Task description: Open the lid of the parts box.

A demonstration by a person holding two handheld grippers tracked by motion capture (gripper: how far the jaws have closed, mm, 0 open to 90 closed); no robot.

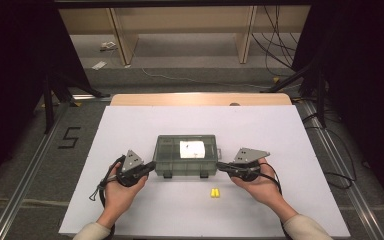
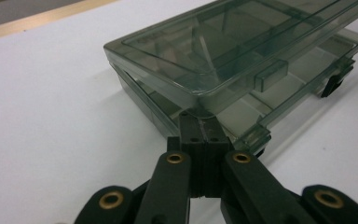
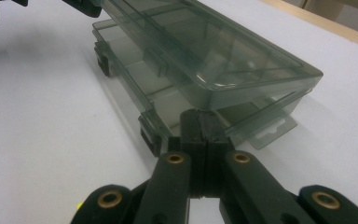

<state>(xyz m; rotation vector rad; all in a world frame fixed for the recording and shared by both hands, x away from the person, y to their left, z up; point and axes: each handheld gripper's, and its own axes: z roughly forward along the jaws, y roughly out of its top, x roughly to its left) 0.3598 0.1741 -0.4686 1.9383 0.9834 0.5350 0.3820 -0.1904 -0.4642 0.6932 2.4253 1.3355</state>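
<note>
On the white sheet (image 1: 130, 210) we had the left gripper (image 1: 150, 166), jaws fully shut on nothing, tip touching the left near corner of the smoky compartment box (image 1: 186, 155). Its lid was slightly raised, a white label (image 1: 192, 149) inside. Right gripper (image 1: 221, 165), also shut and empty, touched the right corner; two yellow bits (image 1: 214, 193) lay nearby.

White-covered table (image 1: 130, 210), smoky compartment box (image 1: 186, 159), two yellow pieces (image 1: 214, 193)

Clear table (image 1: 145, 210) around box (image 1: 186, 155)
</note>
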